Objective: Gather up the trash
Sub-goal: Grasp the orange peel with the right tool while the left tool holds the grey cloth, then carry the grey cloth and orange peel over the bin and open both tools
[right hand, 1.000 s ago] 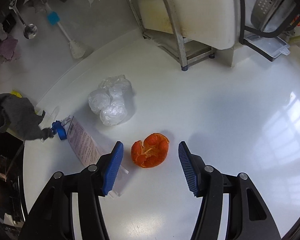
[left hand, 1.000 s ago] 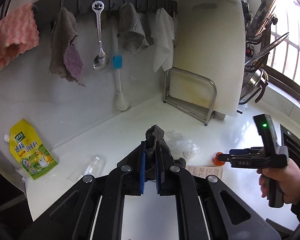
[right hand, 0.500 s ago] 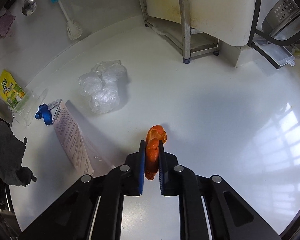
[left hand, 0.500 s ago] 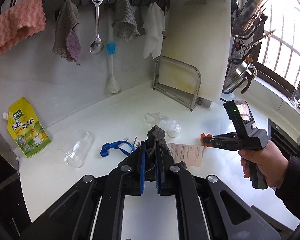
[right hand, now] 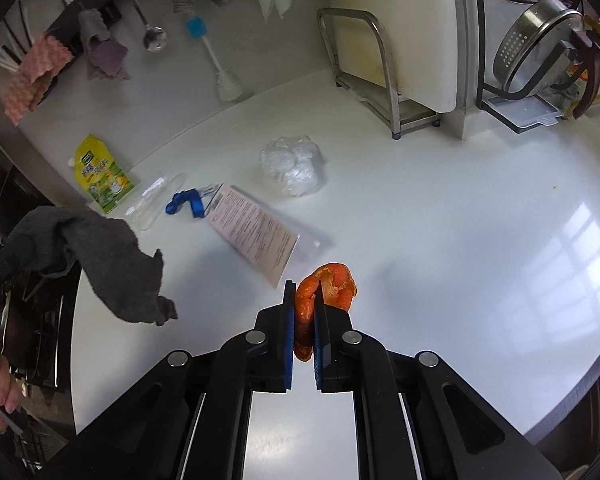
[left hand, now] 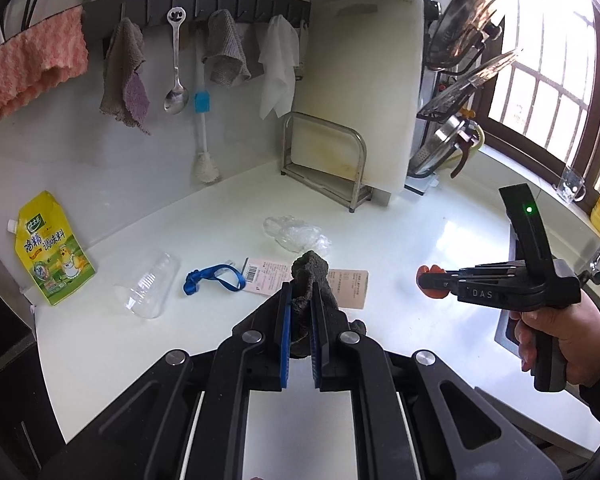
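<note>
My right gripper (right hand: 303, 300) is shut on an orange peel (right hand: 332, 286) and holds it above the white counter (right hand: 440, 216); it also shows in the left wrist view (left hand: 424, 278) with the peel (left hand: 430, 269) at its tip. My left gripper (left hand: 300, 292) is shut on a dark grey rag (left hand: 310, 270), which hangs at the left of the right wrist view (right hand: 100, 248). On the counter lie a crumpled clear plastic bag (right hand: 292, 164), a printed paper slip (right hand: 256, 234), a blue strap (right hand: 184, 205) and a clear plastic cup (left hand: 148, 286).
A yellow seasoning pouch (left hand: 52, 250) leans on the back wall. A cutting board in a steel rack (left hand: 340, 160) stands in the corner. Cloths, a spoon and a brush hang from a wall rail (left hand: 196, 0). Pot lids and a colander (right hand: 536, 40) stand at the right.
The right gripper has closed on the orange peel and lifted it off the counter. The left gripper has pulled back with the rag, bringing more of the counter into view.
</note>
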`<state>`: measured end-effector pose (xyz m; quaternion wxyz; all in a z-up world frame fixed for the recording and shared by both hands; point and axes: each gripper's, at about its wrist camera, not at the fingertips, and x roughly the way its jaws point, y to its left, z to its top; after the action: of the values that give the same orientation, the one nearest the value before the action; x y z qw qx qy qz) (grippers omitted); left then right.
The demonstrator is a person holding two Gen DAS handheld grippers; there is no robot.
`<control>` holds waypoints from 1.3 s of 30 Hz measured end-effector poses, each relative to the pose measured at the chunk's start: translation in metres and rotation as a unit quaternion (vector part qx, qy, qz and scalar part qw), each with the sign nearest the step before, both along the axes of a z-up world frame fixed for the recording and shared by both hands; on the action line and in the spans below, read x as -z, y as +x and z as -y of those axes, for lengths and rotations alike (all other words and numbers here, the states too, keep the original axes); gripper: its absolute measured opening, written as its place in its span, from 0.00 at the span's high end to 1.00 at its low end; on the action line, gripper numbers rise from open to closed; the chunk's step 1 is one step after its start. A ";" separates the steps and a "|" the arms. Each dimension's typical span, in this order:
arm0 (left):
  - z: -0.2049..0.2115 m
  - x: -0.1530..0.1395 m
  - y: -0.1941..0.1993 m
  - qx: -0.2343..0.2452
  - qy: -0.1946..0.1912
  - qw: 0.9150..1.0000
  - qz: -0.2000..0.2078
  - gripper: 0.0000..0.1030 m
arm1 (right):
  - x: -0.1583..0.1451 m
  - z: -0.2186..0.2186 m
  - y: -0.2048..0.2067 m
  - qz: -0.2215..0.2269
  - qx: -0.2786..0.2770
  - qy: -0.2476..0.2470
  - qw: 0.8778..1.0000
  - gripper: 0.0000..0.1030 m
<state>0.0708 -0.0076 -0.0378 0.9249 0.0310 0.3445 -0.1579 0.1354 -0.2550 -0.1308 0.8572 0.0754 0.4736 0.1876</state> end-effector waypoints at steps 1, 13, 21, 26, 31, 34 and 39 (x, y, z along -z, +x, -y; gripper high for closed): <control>0.002 0.000 -0.006 0.005 -0.001 1.000 -0.002 0.92 | -0.002 0.001 -0.012 0.001 -0.003 0.001 1.000 0.93; 0.047 0.004 -0.091 0.085 0.011 0.996 -0.019 0.92 | 0.007 0.025 -0.150 -0.020 -0.008 -0.013 1.000 0.93; 0.072 0.017 -0.139 0.126 0.011 0.991 -0.053 0.92 | 0.022 0.034 -0.230 -0.049 -0.003 -0.001 0.999 0.93; 0.083 0.031 -0.155 0.143 0.018 0.987 -0.076 0.92 | 0.031 0.035 -0.263 -0.063 0.002 0.001 0.998 0.93; 0.094 0.052 -0.170 0.173 0.025 0.980 -0.094 0.92 | 0.045 0.039 -0.280 -0.080 0.007 -0.004 0.997 0.93; 0.099 0.066 -0.174 0.184 0.036 0.977 -0.105 0.92 | 0.052 0.043 -0.287 -0.091 0.012 -0.001 0.996 0.93; 0.108 0.082 -0.179 0.211 0.044 0.969 -0.126 0.92 | 0.062 0.041 -0.293 -0.105 0.004 -0.010 0.994 0.93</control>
<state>-0.1085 -0.1157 -0.1194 0.8179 0.1231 0.4502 -0.3365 -0.1580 -0.2955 -0.1925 0.8042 0.0885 0.5624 0.1705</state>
